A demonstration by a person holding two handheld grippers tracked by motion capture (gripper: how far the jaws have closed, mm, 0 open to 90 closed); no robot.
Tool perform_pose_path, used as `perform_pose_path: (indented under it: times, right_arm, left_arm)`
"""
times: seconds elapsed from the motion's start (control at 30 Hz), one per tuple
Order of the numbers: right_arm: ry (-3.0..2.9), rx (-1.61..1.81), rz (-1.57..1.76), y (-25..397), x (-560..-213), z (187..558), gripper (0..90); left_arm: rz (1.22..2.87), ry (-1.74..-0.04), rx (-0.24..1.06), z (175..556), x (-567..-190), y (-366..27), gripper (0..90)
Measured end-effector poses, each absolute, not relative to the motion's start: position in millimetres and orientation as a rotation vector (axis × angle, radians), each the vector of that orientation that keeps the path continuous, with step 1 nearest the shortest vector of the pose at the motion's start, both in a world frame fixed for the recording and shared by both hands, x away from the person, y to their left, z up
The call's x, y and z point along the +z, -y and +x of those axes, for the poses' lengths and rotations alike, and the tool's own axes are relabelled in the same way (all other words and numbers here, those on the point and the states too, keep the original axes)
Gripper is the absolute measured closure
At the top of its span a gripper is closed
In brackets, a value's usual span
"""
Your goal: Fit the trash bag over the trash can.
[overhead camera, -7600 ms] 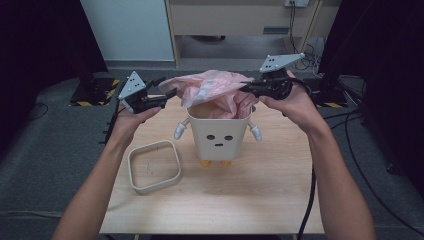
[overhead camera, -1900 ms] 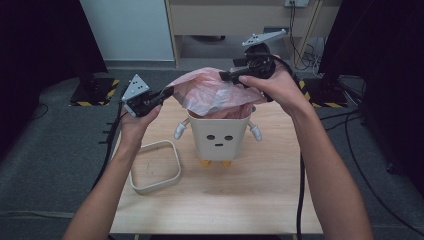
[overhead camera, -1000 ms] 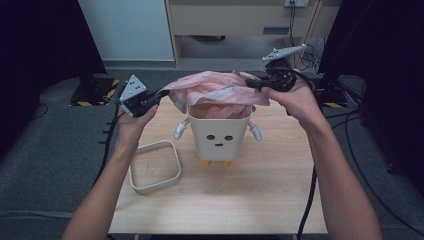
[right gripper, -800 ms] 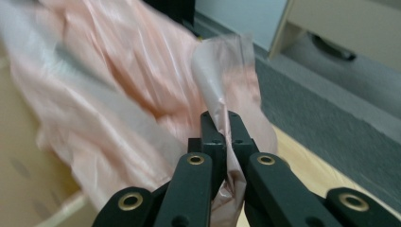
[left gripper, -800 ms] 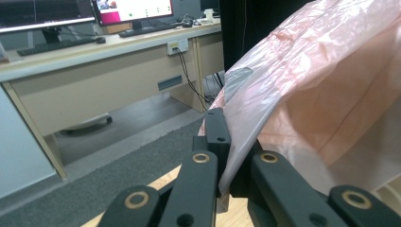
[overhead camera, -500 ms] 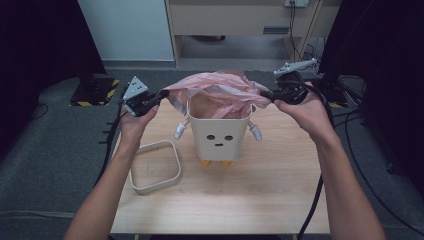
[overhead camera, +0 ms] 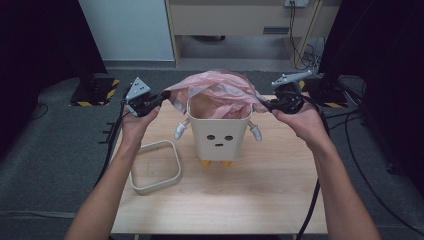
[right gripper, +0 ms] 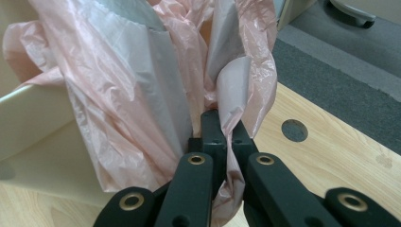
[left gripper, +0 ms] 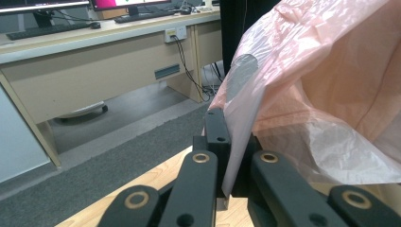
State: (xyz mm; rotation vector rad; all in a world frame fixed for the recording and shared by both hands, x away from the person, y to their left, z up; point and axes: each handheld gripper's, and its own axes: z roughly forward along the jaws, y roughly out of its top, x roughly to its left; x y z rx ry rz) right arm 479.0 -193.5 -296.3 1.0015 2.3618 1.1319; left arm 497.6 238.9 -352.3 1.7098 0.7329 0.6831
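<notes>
Over the mouth of the bin, near table centre, pink plastic bag is stretched wide, its body puffed above the rim and partly tucked inside. Bin is cream, with a printed face, small side arms and orange feet; standing upright on the wooden table.

Left gripper, at 9 o'clock of the bag: jaws pressed together on the bag's edge; in the left gripper view the film runs down between them. Right gripper, at 3 o'clock: jaws likewise clamped on the opposite edge, film bunched between them in the right gripper view.

Cream rectangular ring lies flat on the table at 8 o'clock of the bin, apart from it. Grey carpet floor surrounds the table.
</notes>
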Motion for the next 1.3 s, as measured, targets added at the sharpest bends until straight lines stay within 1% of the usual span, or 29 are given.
perform_pose_path:
  times: [0.07,0.1,0.13,0.2,0.23,0.27,0.33,0.37,0.4,0.43,0.47,0.5,0.53,0.57,0.6,0.63,0.73,0.93,1.03,1.07,1.1,1.13,1.2,1.23,1.27,1.3]
  right_arm:
    - [-2.333,1.153,0.995,193.8,-294.1,479.8,88.2]
    - [-2.304,1.171,1.005,194.4,-288.8,481.1,78.0]
    - [-2.304,1.171,1.005,194.4,-288.8,481.1,78.0]
    - [-2.29,1.177,0.992,193.3,-282.6,482.7,70.2]
    - [-2.284,1.175,0.973,190.7,-275.5,484.3,63.1]
    - [-2.284,1.175,0.973,190.7,-275.5,484.3,63.1]
    - [-2.26,1.192,0.952,186.4,-263.5,485.9,57.0]
    - [-2.26,1.192,0.952,186.4,-263.5,485.9,57.0]
    - [-2.246,1.204,0.929,184.0,-255.6,487.1,54.2]
    - [-2.246,1.204,0.929,184.0,-255.6,487.1,54.2]
    - [-2.241,1.211,0.915,181.1,-248.6,488.9,50.9]
    - [-2.241,1.211,0.915,181.1,-248.6,488.9,50.9]
    - [-2.239,1.207,0.907,179.7,-245.7,490.2,49.3]
    - [-2.237,1.206,0.904,177.9,-242.6,492.0,47.0]
    - [-2.236,1.197,0.901,175.2,-238.8,494.5,44.7]
    - [-2.236,1.197,0.901,175.2,-238.8,494.5,44.7]
    - [-2.243,1.174,0.879,169.3,-231.1,501.2,40.9]
    - [-2.245,1.156,0.876,164.6,-221.9,511.7,37.3]
    - [-2.255,1.131,0.89,159.7,-214.3,523.8,35.8]
    - [-2.268,1.113,0.894,155.5,-209.7,533.8,35.5]
    - [-2.268,1.113,0.894,155.5,-209.7,533.8,35.5]
    - [-2.283,1.084,0.898,150.7,-206.6,543.7,35.5]
    - [-2.299,1.069,0.899,148.4,-206.1,548.9,35.6]
    - [-2.326,1.04,0.913,145.8,-208.4,559.7,36.9]
    - [-2.326,1.04,0.913,145.8,-208.4,559.7,36.9]
    - [-2.371,1.002,0.94,145.1,-214.9,567.3,43.4]
  left_arm:
    - [1.7,-0.718,0.684,495.7,-350.4,-238.0,89.4]
    - [1.7,-0.713,0.687,494.9,-349.1,-237.8,89.4]
    - [1.699,-0.708,0.687,493.8,-347.1,-237.3,89.4]
    - [1.691,-0.696,0.69,491.8,-343.2,-236.7,89.4]
    - [1.687,-0.691,0.691,490.6,-340.7,-236.3,89.4]
    - [1.687,-0.691,0.691,490.6,-340.7,-236.3,89.4]
    - [1.689,-0.685,0.696,489.4,-338.4,-236.2,89.4]
    - [1.687,-0.682,0.696,489.0,-337.6,-236.0,89.4]
    - [1.687,-0.676,0.697,488.0,-336.0,-235.5,89.4]
    - [1.687,-0.676,0.697,488.0,-336.0,-235.5,89.4]
    - [1.687,-0.672,0.698,487.5,-335.3,-235.3,89.4]
    - [1.69,-0.696,0.688,485.1,-335.2,-235.0,89.4]
    - [1.685,-0.665,0.702,486.6,-334.2,-234.8,89.4]
    - [1.687,-0.691,0.688,484.2,-334.4,-234.2,89.4]
    - [1.682,-0.66,0.705,485.9,-333.8,-234.0,89.5]
    - [1.687,-0.687,0.696,483.2,-334.0,-233.7,89.5]
    - [1.689,-0.677,0.706,483.0,-333.9,-233.6,89.5]
    - [1.69,-0.671,0.696,483.6,-334.7,-232.7,89.5]
    - [1.691,-0.667,0.697,483.8,-335.2,-231.7,89.5]
    - [1.692,-0.664,0.697,483.7,-335.4,-231.2,89.5]
    - [1.692,-0.664,0.697,483.7,-335.4,-231.2,89.5]
    - [1.69,-0.661,0.698,483.2,-335.2,-231.1,89.5]
    - [1.693,-0.655,0.699,483.2,-335.0,-231.3,89.5]
    - [1.688,-0.63,0.714,484.7,-334.5,-231.6,89.5]
    - [1.688,-0.63,0.714,484.7,-334.5,-231.6,89.5]
    - [1.688,-0.631,0.715,484.6,-334.5,-231.8,89.5]
